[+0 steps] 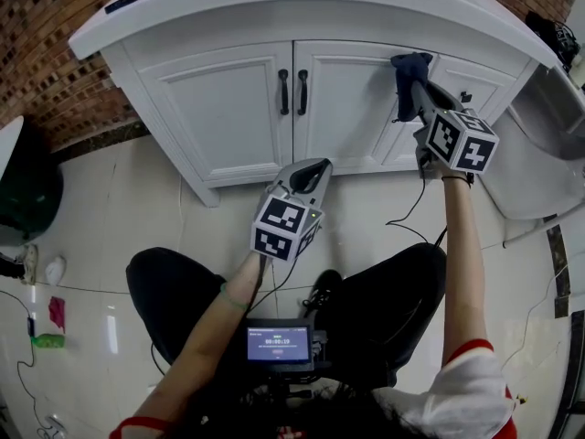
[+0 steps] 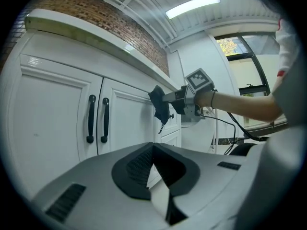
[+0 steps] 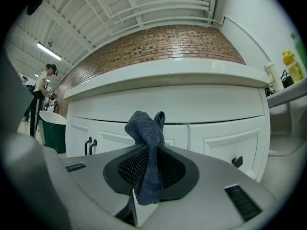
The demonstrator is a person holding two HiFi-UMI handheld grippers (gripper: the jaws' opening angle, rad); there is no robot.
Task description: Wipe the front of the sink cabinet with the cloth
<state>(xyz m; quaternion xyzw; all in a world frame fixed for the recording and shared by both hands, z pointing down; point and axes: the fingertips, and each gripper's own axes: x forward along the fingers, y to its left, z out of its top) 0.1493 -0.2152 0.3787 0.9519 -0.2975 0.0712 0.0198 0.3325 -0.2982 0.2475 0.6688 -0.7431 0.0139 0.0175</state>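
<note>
- Sink cabinet [image 1: 228, 108], white, spans the head view's top from 10 to 2 o'clock.
- Right gripper [image 3: 152, 150], at 1 o'clock, has its jaws clamped on the cloth.
- Left gripper [image 2: 153, 146], near centre, has its jaws pressed together with nothing between them.
- Cloth [image 1: 409, 67], blue-grey and bunched, is at the cabinet's upper right panel.
- Door handles [image 1: 283, 91], a black pair, are at 12 o'clock.

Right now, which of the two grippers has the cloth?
The right gripper: its jaws are shut on the blue cloth. The left gripper is shut on nothing.
</note>
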